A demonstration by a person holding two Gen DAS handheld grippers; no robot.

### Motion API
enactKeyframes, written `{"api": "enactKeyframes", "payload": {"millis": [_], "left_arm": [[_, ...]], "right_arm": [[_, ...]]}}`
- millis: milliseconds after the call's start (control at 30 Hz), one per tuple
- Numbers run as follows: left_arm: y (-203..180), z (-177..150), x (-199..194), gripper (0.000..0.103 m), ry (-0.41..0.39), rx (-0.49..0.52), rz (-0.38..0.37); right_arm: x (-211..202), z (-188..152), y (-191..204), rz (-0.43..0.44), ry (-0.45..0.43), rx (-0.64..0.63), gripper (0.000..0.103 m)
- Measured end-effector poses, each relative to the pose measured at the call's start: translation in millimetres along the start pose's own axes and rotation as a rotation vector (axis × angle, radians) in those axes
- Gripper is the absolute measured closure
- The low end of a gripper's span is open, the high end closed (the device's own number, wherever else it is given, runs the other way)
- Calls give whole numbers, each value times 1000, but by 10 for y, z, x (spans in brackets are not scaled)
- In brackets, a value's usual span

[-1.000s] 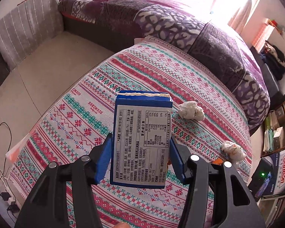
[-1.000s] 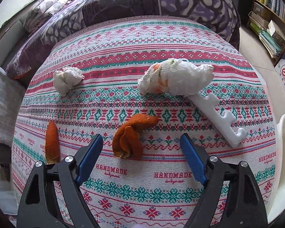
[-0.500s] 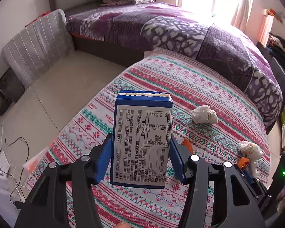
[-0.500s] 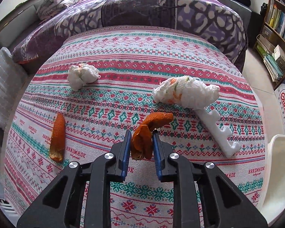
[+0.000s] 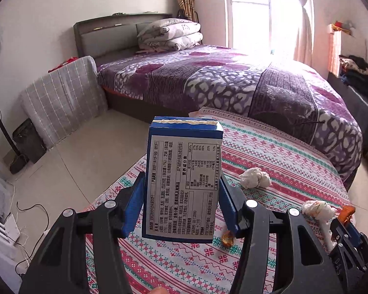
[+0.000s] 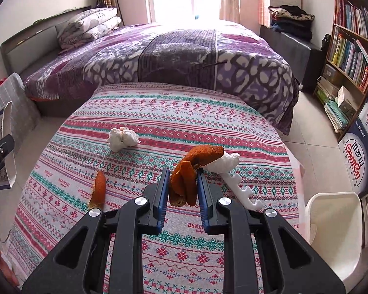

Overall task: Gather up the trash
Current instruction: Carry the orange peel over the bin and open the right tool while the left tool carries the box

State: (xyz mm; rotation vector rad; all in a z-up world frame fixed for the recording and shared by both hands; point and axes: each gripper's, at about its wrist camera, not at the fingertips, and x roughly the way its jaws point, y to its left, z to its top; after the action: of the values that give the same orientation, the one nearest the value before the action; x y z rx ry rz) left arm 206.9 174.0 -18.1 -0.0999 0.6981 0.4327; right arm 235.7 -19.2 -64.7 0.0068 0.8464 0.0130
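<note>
on tablecloth [image 6: 184, 240], "handmade" lettering

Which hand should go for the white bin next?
Right. The right gripper holds the orange peel, and the white bin stands at its right. The left gripper, holding the box, is across the table.

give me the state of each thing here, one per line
left hand-held gripper: shut on the blue box
blue box: held upright, clear of the cloth
right hand-held gripper: shut on the orange peel
orange peel: pinched, lifted
second peel strip: lying on the patterned cloth
crumpled tissue: loose on cloth
white wad: on cloth, partly hidden by the peel
white plastic rack: flat on cloth
</note>
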Motion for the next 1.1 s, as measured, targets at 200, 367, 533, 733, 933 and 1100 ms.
{"api": "enactKeyframes", "payload": {"millis": [200, 367, 533, 733, 933, 1100], "left_arm": [[-73, -64, -154, 48, -27, -15, -14], [-163, -97, -231, 48, -31, -6, -30], [-248, -115, -308, 48, -38, 6, -47], [-374, -132, -364, 48, -39, 24, -64], [-501, -156, -428, 48, -45, 44, -77], [-636, -175, -508, 48, -56, 66, -94]], "right_arm": [[-228, -9, -115, -30, -58, -3, 82], [-364, -19, -200, -50, -98, -12, 82], [-444, -15, -328, -63, -111, -5, 82], [-494, -23, -470, -76, -113, 10, 82], [-539, -23, -591, -94, -121, 28, 82], [-579, -29, -714, -108, -124, 43, 82]]}}
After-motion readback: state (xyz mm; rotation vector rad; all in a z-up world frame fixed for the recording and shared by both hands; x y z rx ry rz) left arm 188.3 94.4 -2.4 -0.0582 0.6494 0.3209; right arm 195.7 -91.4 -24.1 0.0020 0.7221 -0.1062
